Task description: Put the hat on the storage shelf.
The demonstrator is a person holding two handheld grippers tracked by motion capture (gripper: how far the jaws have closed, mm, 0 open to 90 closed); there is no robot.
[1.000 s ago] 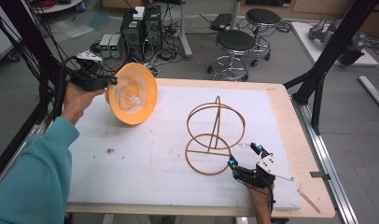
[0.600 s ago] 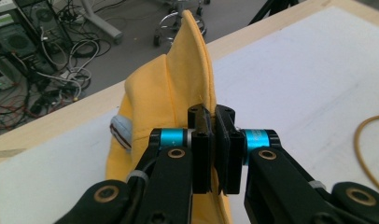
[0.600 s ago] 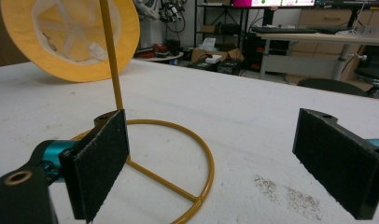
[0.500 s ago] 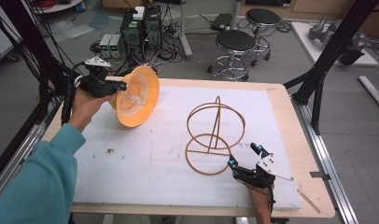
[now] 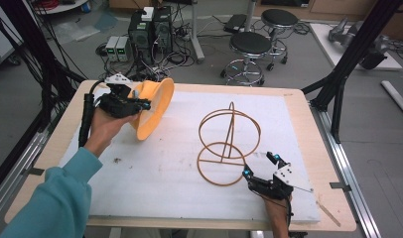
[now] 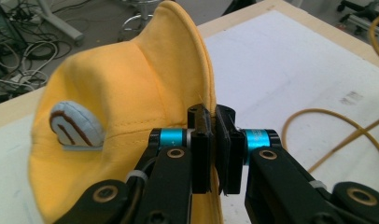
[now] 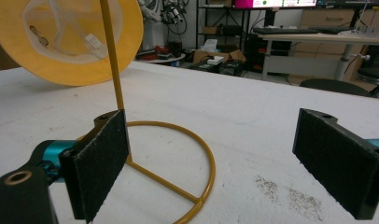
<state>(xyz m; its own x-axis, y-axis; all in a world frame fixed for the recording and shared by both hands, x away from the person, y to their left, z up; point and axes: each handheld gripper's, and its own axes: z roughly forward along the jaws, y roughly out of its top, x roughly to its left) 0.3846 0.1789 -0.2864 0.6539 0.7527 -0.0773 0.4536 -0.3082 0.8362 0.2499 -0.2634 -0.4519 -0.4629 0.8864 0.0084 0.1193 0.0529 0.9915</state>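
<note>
1. Carrying the yellow hat [image 5: 152, 106] by its brim, we keep the left tongs [image 6: 214, 140] clamped on it, above the tabletop [image 5: 155, 168].
2. We aim its opening at the wire stand [image 5: 228, 144].
3. We leave the right tongs [image 5: 261, 166] wide open, beside the stand's base.

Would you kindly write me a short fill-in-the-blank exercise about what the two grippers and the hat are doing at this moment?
1. The left gripper is shut on the brim of the ____ hat.
2. The right gripper sits beside the wire stand with its jaws ____.
3. The wire stand rests on the ____ mat that covers the table.
4. On the hat's crown is a small light-blue ____.

Missing words: yellow; open; white; patch
</note>
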